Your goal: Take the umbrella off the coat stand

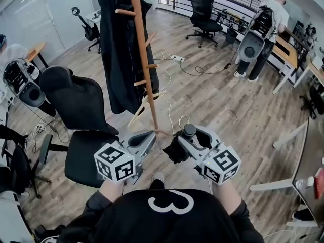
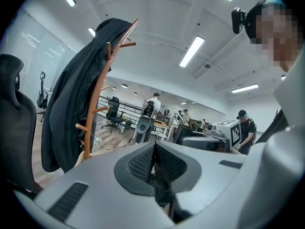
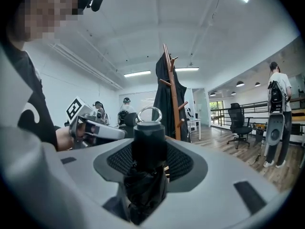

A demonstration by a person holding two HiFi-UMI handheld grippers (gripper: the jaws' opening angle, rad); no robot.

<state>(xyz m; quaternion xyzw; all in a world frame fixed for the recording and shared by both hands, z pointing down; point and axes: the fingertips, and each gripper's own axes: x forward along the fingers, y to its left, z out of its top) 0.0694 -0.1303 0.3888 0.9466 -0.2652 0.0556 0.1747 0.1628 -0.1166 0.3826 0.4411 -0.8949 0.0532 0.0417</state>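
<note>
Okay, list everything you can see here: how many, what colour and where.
coat stand: one, brown wood, mid-floor, ahead of the grippers
coat: one, black, hanging on the coat stand
umbrella: one, black, folded, off the stand, in the right gripper
chairs: at least three, black, one near left, two farther back
power strip: one, white, on the floor beyond the stand
cable: one, black, across the floor, far side
person: one, white top, standing far right
left gripper: one, grey, jaws together, empty
right gripper: one, grey, closed on the umbrella
</note>
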